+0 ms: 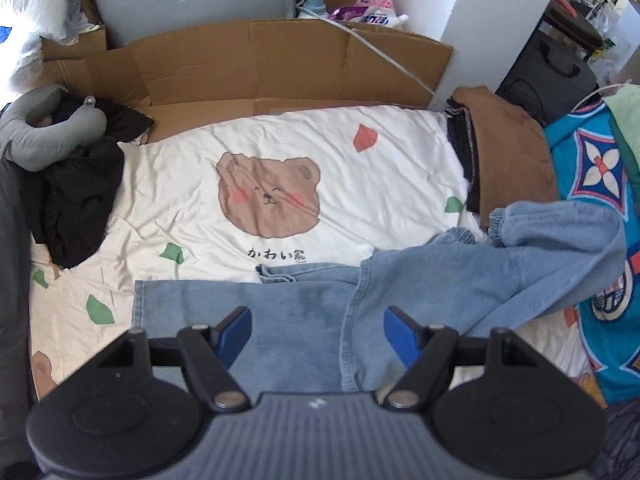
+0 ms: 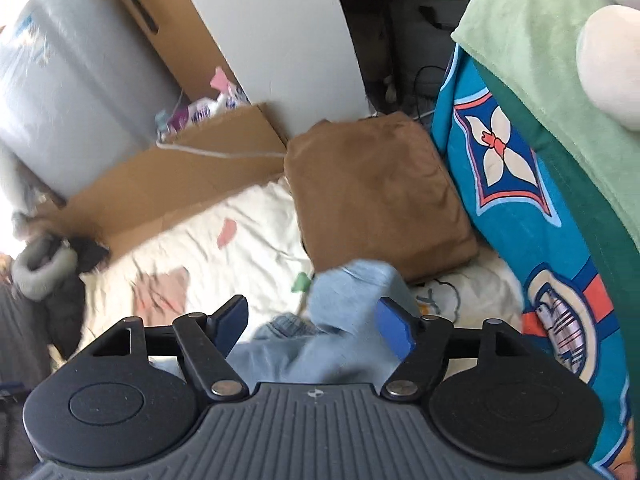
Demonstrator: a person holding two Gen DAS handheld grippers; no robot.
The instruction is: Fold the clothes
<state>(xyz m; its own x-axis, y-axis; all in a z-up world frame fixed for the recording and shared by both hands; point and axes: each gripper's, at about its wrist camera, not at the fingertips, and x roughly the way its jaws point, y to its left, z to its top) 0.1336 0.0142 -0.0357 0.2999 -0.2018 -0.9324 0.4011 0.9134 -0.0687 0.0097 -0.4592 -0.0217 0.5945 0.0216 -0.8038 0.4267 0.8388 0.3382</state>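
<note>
- The left gripper (image 1: pixel 318 326) sits at the bottom centre of the left wrist view with its blue fingers (image 1: pixel 236 326) spread wide, released and grasping nothing.
- Just beyond and beneath those fingers lie the light-blue jeans (image 1: pixel 280 312), flat across the lower middle of the frame; one leg with an elastic cuff (image 1: pixel 560 240) is lifted and arcs toward the right edge.
- In the right wrist view the right gripper (image 2: pixel 312 326) is likewise spread apart; blurred denim passes between its fingers, yet neither pad presses on it.
- The jeans rest on a cream bedsheet (image 1: pixel 180 200) printed with a bear face (image 1: pixel 268 196) at mid-frame.
- A folded brown garment (image 2: pixel 376 196) lies in the centre of the right wrist view, beside a blue patterned blanket (image 2: pixel 520 200) on the right.
- A black garment (image 1: pixel 80 200) and grey neck pillow (image 1: pixel 44 132) fill the left edge of the left wrist view.
- Flattened cardboard (image 1: pixel 280 64) spans the upper part of that frame.
</note>
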